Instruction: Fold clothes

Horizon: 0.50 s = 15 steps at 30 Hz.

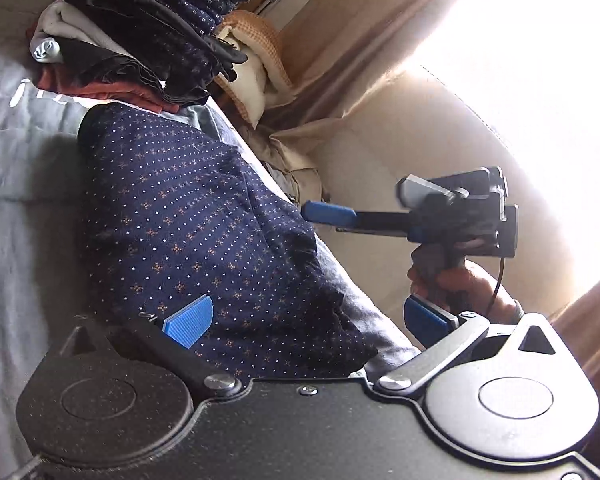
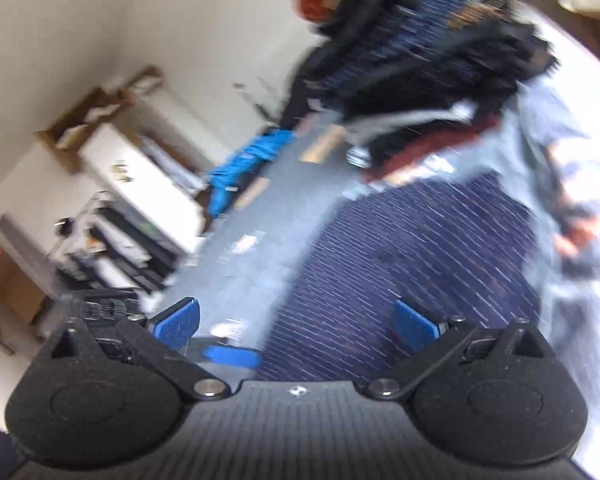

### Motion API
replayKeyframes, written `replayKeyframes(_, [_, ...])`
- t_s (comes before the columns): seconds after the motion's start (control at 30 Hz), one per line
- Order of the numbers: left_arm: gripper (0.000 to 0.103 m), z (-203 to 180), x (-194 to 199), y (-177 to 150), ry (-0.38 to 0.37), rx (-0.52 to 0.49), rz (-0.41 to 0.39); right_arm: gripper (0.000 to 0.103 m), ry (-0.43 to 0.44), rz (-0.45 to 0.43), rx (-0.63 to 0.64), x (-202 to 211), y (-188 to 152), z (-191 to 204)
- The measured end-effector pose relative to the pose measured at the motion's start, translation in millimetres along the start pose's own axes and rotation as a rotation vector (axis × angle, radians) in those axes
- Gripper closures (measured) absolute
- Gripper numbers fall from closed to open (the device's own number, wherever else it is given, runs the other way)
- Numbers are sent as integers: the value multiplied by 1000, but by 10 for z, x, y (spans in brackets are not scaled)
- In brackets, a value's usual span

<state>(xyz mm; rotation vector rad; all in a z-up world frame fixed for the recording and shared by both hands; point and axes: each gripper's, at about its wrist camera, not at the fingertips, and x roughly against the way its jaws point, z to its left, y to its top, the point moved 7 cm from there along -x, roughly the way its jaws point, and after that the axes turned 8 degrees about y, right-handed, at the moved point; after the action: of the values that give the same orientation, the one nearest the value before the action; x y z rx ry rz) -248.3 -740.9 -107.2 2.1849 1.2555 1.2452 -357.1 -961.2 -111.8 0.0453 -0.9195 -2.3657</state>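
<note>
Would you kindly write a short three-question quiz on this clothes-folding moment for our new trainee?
1. True or false: the left gripper is shut on the dotted navy garment.
2. What lies behind that garment on the bed: A) a pile of clothes, B) a laptop, C) a basket?
3. Fill in: the right gripper is ____.

Key: 1 false; 2 A; 3 open.

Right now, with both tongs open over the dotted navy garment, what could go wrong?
The navy garment drapes over the bed's edge, so a weak pinch may let it slide off. The stack of folded clothes sits close behind it; a wide sweep could topple it. The right-wrist view is motion-blurred, so aiming the right tongs is unreliable.
</note>
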Motion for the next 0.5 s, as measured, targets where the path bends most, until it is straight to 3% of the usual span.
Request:
replayKeyframes(0.13, [0, -5, 12, 4, -1, -6, 1, 0, 58, 38, -36, -243, 26, -38])
replayKeyframes(0.3, [0, 54, 38, 18, 1, -2, -1, 0, 36, 104, -105, -540, -141, -335])
replayKeyframes(0.5, [0, 81, 93, 46, 0, -3, -9, 0, 24, -5, -216, -391, 105, -719])
